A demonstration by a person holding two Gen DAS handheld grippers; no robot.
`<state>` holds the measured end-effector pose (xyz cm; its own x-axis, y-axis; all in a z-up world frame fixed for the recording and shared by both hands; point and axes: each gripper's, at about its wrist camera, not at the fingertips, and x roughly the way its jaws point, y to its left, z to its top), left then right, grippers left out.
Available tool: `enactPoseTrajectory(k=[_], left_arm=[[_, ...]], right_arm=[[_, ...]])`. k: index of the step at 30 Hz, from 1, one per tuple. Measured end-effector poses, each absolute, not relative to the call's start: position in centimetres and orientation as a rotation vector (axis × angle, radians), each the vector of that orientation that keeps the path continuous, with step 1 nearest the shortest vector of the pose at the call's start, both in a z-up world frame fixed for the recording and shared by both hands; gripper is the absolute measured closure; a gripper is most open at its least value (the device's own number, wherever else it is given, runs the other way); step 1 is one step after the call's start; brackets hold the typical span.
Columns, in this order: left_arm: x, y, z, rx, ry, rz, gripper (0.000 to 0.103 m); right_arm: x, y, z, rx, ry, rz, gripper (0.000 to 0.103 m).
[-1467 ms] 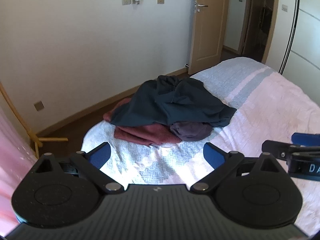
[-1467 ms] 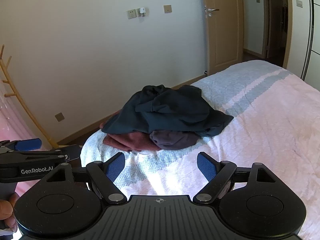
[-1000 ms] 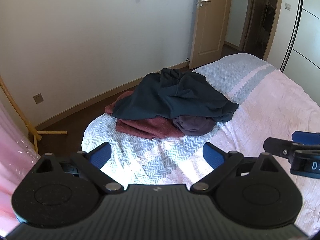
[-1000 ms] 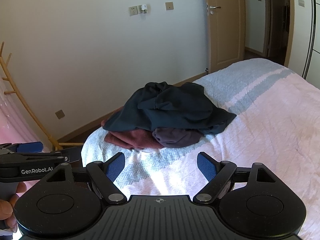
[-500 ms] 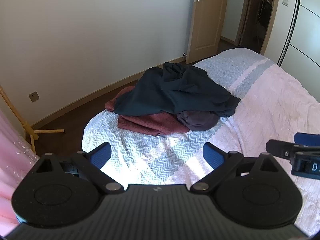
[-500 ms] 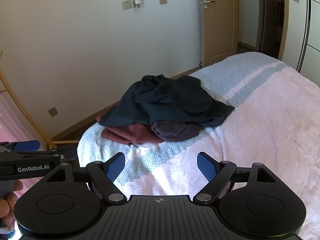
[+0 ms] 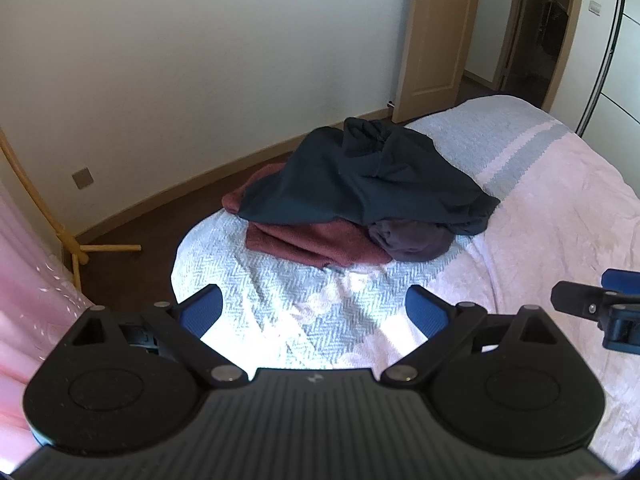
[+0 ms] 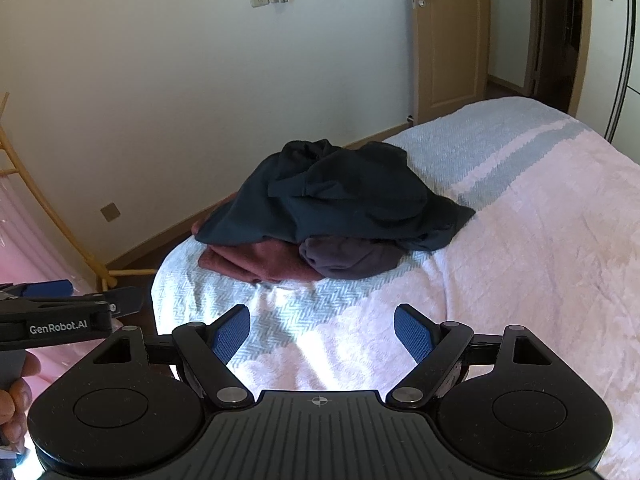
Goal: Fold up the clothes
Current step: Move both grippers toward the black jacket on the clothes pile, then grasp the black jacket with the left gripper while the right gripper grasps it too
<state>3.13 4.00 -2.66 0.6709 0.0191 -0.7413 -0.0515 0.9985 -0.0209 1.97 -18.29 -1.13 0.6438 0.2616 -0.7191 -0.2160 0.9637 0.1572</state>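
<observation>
Three garments (image 7: pixel 368 184), two hand-held grippers (image 7: pixel 314 312)

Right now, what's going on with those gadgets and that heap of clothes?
A person holds a pair of tongs in each hand, left tongs and right tongs, both open and empty. They point at an unfolded pile on the bed: a dark garment over a maroon one and a purplish-grey one. Nothing is gripped yet.

Both tongs, left (image 7: pixel 313 312) and right (image 8: pixel 322 328), edge closer to the clothes pile (image 8: pixel 332 216) on the bed, jaws wide apart.
</observation>
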Motion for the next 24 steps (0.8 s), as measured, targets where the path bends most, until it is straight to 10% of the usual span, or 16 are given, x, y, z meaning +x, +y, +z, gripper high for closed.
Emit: enactPoseTrajectory(k=[12, 24], left_arm=[[8.5, 3.6, -5.3, 0.061, 0.882, -0.037, 0.006], [29.9, 2.2, -12.4, 0.350, 0.806, -0.472, 0.007]], right_arm=[[5.9, -21.8, -2.9, 0.102, 0.811, 0.307, 0.021], [18.9, -20.9, -7.8, -0.031, 0.859, 0.278, 0.021]])
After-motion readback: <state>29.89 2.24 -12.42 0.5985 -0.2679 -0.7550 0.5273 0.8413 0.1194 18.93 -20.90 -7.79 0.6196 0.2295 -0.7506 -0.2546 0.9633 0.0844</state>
